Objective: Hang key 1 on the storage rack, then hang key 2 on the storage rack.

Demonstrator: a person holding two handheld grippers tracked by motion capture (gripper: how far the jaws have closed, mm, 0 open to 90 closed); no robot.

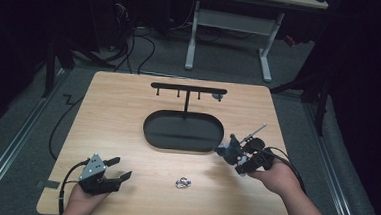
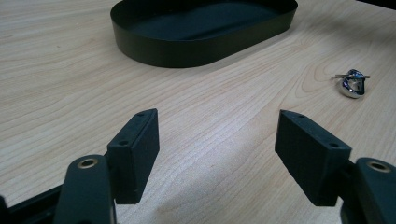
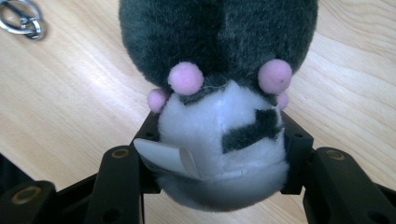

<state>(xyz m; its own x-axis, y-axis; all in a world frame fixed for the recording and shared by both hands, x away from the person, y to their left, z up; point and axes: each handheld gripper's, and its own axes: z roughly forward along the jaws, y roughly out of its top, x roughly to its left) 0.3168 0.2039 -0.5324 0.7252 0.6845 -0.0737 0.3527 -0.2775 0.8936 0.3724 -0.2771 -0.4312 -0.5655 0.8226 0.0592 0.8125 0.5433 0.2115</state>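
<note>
The high view looks down on a wooden table [image 1: 128, 113]. In the middle sits a black oval tray [image 1: 183, 132], and a thin black rack [image 1: 188, 89] with small pegs stands up from its back part. Something small hangs at the rack's right end, but it is too tiny to tell what it is.

The left gripper [image 1: 118, 167] rests near the front left corner of the table. Its jaws are spread wide apart and there is nothing between them. In the left gripper view, the two black pads [image 2: 135, 151] sit far from each other, with bare wood showing in the gap. A small shiny metal ring thing [image 2: 352, 83] lies on the table off to the right, well apart from the tray. Its shape is hard to make out.

The right gripper [image 1: 231, 153] is just beside the tray's right end. Its jaws are closed tight on a soft plush toy [image 3: 219, 93]. The toy is dark grey and white with little pink balls on it. In the right gripper view, the toy is so close that its top is cut off, so you cannot tell what animal it is. A white tag [image 3: 163, 156] sticks out near the left jaw. Below the toy is the wooden table.
</note>
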